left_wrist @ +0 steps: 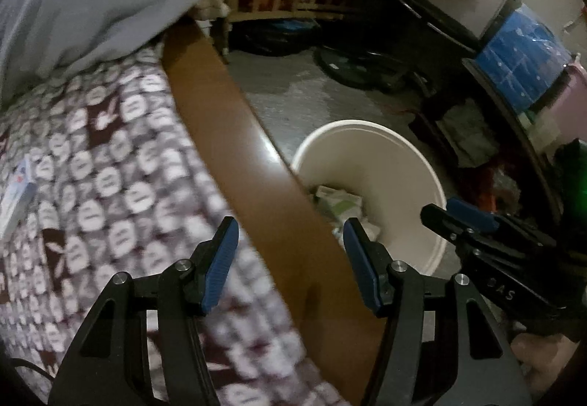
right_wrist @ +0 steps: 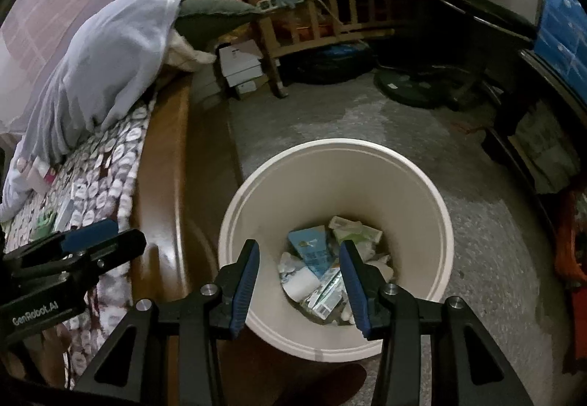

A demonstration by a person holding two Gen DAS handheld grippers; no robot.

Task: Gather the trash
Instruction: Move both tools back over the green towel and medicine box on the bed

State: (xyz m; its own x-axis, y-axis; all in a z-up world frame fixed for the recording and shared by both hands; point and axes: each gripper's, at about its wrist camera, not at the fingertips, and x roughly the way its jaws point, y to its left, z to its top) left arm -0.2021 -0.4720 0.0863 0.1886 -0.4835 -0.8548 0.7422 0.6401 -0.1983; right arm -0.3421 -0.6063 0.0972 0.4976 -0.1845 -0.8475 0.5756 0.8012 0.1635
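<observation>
A white round bin [right_wrist: 414, 207] stands on the floor beside the bed; it also shows in the left wrist view [left_wrist: 389, 163]. Inside lie several pieces of trash, among them a blue carton [right_wrist: 310, 250] and crumpled paper [right_wrist: 354, 229]. My right gripper [right_wrist: 299, 252] is open and empty, held over the bin's mouth. My left gripper [left_wrist: 290, 229] is open and empty, above the bed's wooden edge [left_wrist: 234, 149]. The right gripper shows at the right of the left wrist view [left_wrist: 473, 218]. A white-blue packet [left_wrist: 16, 198] lies on the patterned bed cover [left_wrist: 110, 167].
Small items [right_wrist: 51, 218] lie on the bed cover by a grey-blue blanket [right_wrist: 110, 64]. White boxes [right_wrist: 242, 66], a wooden crib [right_wrist: 330, 2], a fan base [right_wrist: 411, 84] and a blue container [left_wrist: 521, 61] stand around the grey floor [right_wrist: 477, 222].
</observation>
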